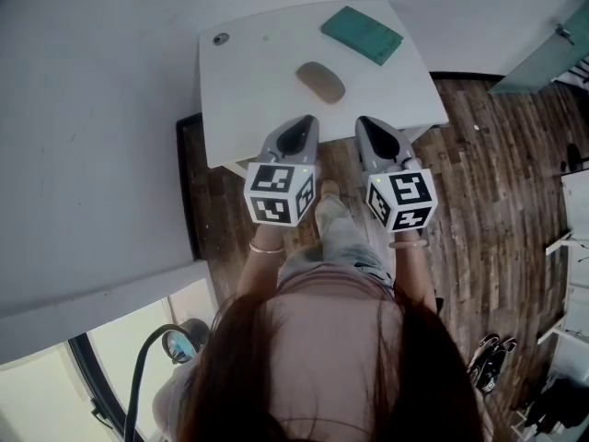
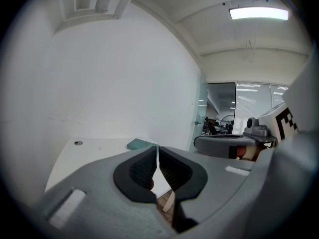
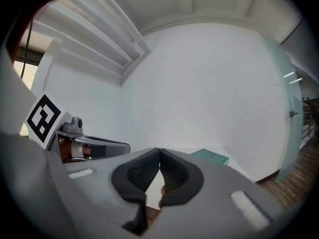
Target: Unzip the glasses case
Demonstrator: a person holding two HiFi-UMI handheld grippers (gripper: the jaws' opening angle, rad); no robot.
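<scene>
The left tongs (image 2: 158, 151) are being held fully closed. Their dark ribbed pads are being pressed against each other, and nothing is being gripped between them. The right tongs (image 3: 159, 151) are being held the same way, closed on nothing.

In the head view both tongs are being held side by side, a little apart, over the near edge of the white worktop (image 1: 258, 90). They are being pointed across it towards the pale wall (image 1: 92, 109).

The glasses case (image 1: 320, 82), a brown oval pouch, is being carried by the worktop near its middle. It is lying just beyond the tips of the tongs, roughly between the two lines along which they are being pointed, and it is being touched by neither. The case appears to be lying closed, so nothing of its contents is being shown. Its zip is too small to be made out.

A flat teal pad (image 1: 362, 35) is lying at an angle towards the far right corner, apart from the case. A small round fitting (image 1: 220, 39) is being shown in the far left corner. A dark wooden floor (image 1: 479, 155) is being shown around the worktop and under the person holding the tongs.
</scene>
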